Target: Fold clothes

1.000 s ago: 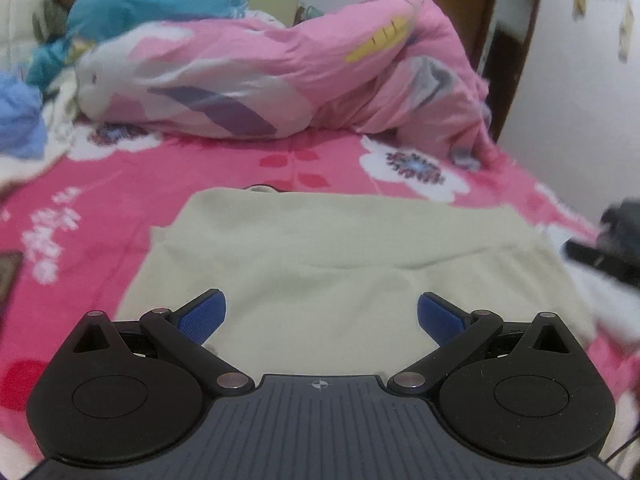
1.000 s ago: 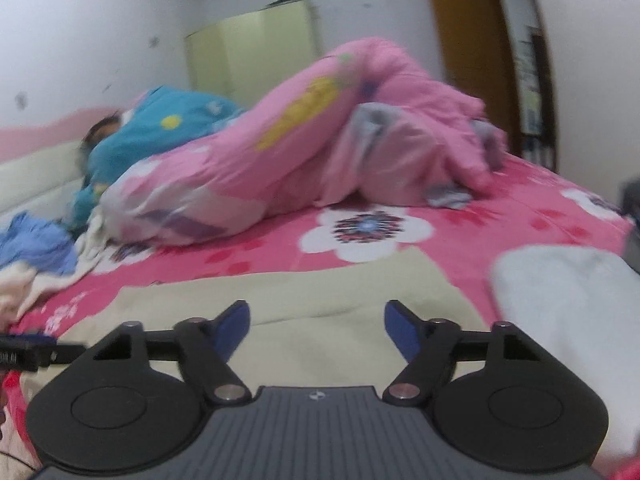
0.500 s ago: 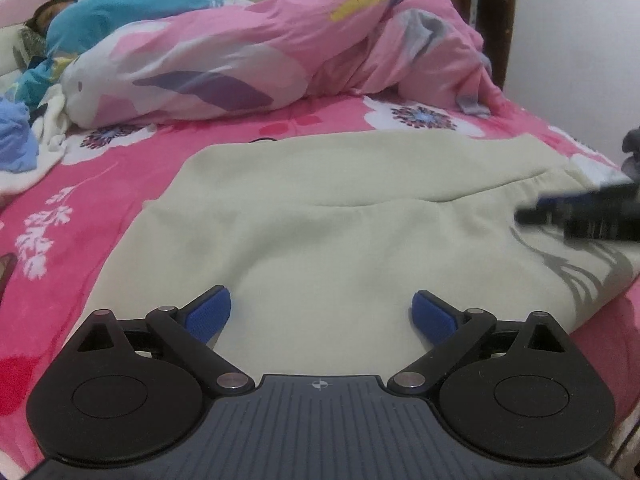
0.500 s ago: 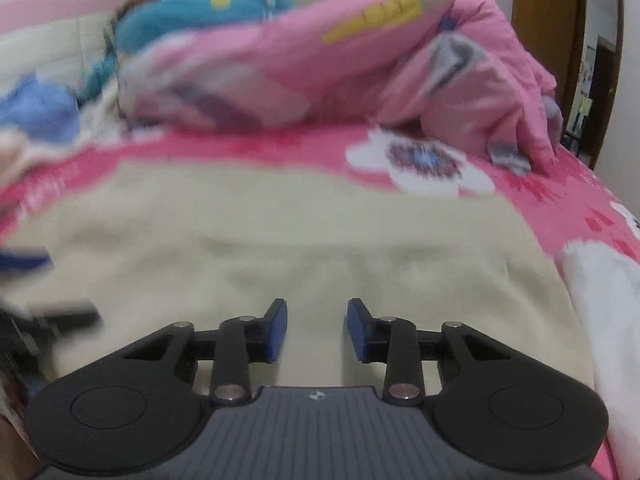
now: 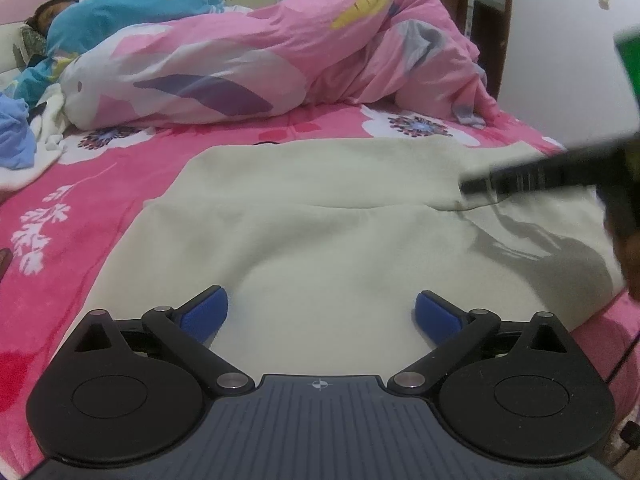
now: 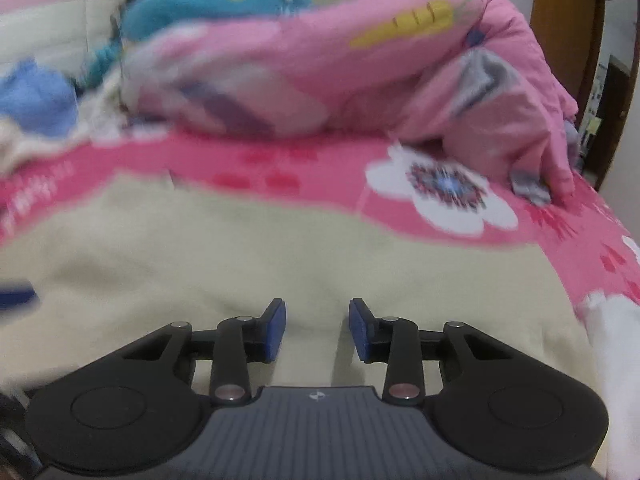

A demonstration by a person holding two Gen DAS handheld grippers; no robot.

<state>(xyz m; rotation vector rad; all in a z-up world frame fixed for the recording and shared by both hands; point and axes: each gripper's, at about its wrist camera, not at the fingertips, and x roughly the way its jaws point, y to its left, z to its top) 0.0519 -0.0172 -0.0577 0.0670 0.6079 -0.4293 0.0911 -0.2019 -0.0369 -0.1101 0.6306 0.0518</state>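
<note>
**Cream garment spread on the pink bed, both grippers over it**

A pink floral bed sheet [image 5: 80, 216] fills both views, and everything else is placed against it. Along its far side lies a bunched pink quilt [image 5: 256, 60], with a person under a blue blanket [image 5: 132, 4] behind the quilt. Only the left wrist view shows that person sharply; the right wrist view is smeared by motion blur there.

The cream garment [image 5: 320, 216] lies flat in the middle of the sheet, one fold line running across it. The right wrist view alone shows a white fluffy cloth [image 6: 616, 344] at the garment's right edge, and a large white flower print [image 6: 444, 196] on the sheet beyond it. A blue cloth [image 5: 14, 136] sits on the sheet's far left.

The left gripper [image 5: 320, 312] hangs over the near part of the garment, its blue pads set wide apart with nothing between them. The right gripper [image 6: 316, 328] has its pads partly drawn in, a clear gap between them, gripping nothing. Only the left wrist view shows it from outside: a blurred dark bar above the garment's right part, casting a shadow there.
</note>
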